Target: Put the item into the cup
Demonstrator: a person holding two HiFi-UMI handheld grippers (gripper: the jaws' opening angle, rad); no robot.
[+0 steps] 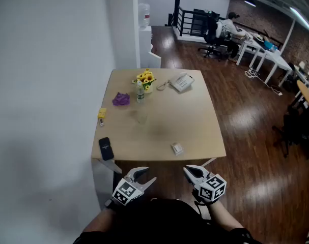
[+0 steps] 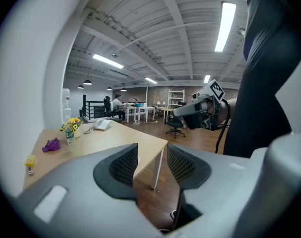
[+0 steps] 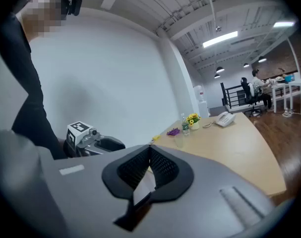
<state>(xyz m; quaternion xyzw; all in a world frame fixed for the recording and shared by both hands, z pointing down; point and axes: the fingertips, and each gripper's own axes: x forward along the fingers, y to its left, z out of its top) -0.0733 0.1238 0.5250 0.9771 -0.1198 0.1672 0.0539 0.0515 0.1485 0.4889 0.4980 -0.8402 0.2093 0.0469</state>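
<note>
A clear cup (image 1: pixel 141 117) stands upright on the wooden table (image 1: pixel 195 121), left of its middle; the right gripper view shows this cup (image 3: pixel 178 141) far off. A small white packet (image 1: pixel 176 148) lies near the table's front edge. Both grippers hang below that edge, off the table. My left gripper (image 1: pixel 145 175) is open, and in its own view the left gripper (image 2: pixel 151 155) has only floor and table showing in the gap. My right gripper (image 1: pixel 189 171) is shut with nothing in it; in its own view the right gripper (image 3: pixel 150 152) has its pads pressed together.
At the table's back stand yellow flowers (image 1: pixel 146 79), a small bottle (image 1: pixel 139 92) and a white telephone (image 1: pixel 181 82). A purple thing (image 1: pixel 120 99), a yellow thing (image 1: pixel 101 114) and a black phone (image 1: pixel 106 148) lie along the left edge. A white wall runs at the left.
</note>
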